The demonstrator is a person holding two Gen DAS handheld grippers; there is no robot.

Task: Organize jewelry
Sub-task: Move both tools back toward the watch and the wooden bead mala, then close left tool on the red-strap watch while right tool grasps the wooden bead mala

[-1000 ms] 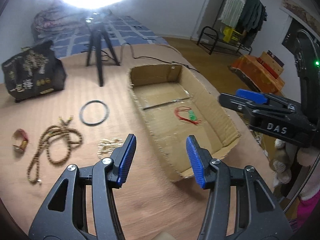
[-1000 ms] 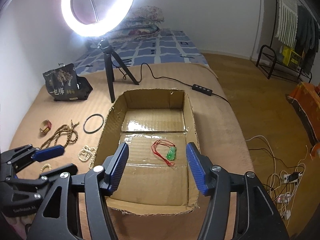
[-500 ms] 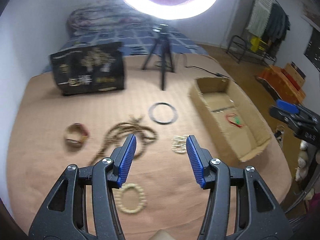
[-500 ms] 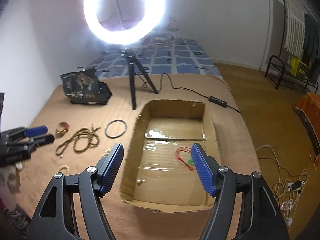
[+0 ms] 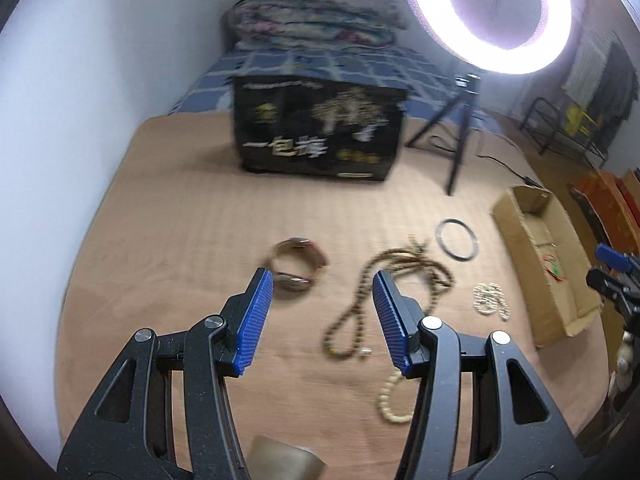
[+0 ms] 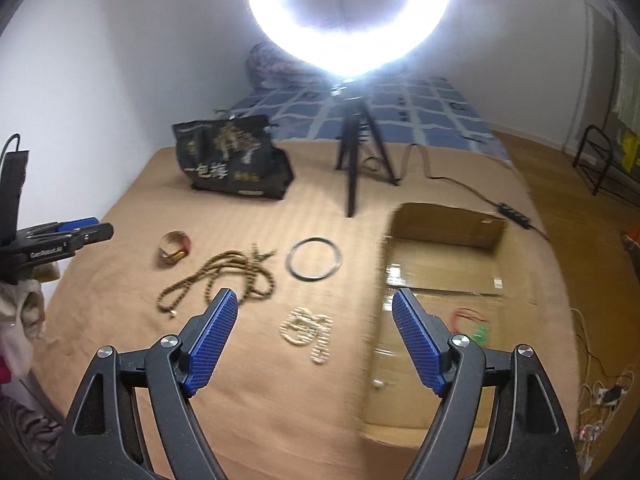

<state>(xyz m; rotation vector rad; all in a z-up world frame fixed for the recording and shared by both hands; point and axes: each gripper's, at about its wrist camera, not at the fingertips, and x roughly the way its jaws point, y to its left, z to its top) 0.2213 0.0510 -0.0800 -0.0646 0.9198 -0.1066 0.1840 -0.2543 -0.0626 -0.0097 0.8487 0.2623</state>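
Jewelry lay scattered on the tan bed cover [image 6: 248, 392], left of the cardboard box [image 6: 444, 220] meant to collect it. Only a red cord necklace with a green pendant [image 6: 474, 326] sat inside the box.

The left gripper [image 5: 322, 314] hung released and empty above the cover. The small red-and-gold bangle [image 5: 294, 266] lay just beyond its left blade tip, and the long brown bead necklace [image 5: 384, 280] ran from between the blades away to the right, its long axis slanting up toward the black ring [image 5: 457, 238]. A pale bead bracelet [image 5: 390, 402] sat partly hidden behind the right blade.

The right gripper [image 6: 314, 336] was likewise spread wide and carried nothing. A heap of white beads [image 6: 306, 330] lay almost centred between its blades, a little ahead of them, with the box just to its right. By that layout the right gripper seemed better placed for the white beads, and the left for the bangle or the brown necklace.

The left wrist view showed the pale bracelet, which the right wrist view missed. The right wrist view showed the box floor and the pendant clearly, while the left view caught the box [image 5: 536, 248] only edge-on at its far right. Both views were blurred.
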